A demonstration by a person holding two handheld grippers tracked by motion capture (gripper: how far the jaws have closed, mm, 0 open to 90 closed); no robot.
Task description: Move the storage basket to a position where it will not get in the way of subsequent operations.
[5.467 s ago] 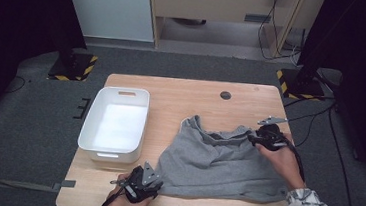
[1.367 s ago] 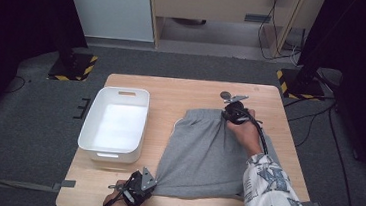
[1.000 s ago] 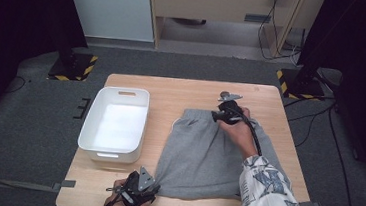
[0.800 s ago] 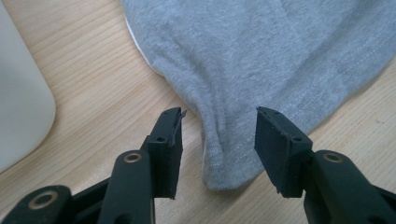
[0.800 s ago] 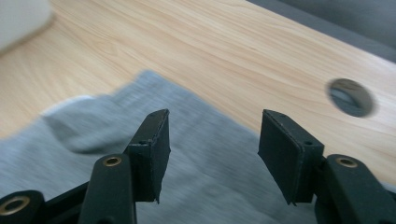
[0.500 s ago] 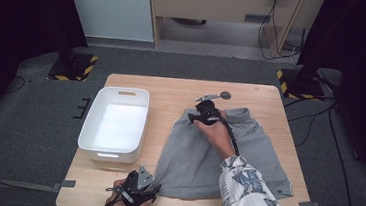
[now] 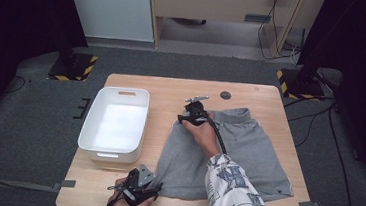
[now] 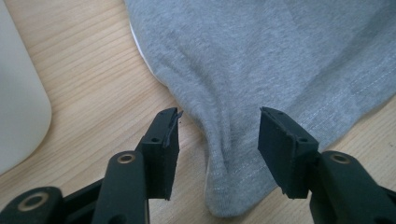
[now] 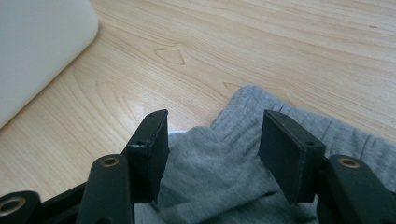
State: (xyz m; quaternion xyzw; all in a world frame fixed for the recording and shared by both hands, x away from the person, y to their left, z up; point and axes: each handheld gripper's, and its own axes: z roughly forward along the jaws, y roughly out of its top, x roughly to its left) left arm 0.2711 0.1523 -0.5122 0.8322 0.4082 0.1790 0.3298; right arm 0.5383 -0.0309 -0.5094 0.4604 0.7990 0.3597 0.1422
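Since the earlier frames the right claw (image 7: 192,115) has carried the waistband corner of the grey shorts (image 7: 247,149) leftward across the garment, folding it over. Its jaws now stand apart, the ribbed waistband (image 9: 219,154) lying loose between them. Left claw (image 7: 146,187) at the near tabletop (image 7: 172,89) edge, jaws also apart around a hem corner (image 8: 224,186), gripping nothing. White bin (image 7: 114,122) just left of the shorts.
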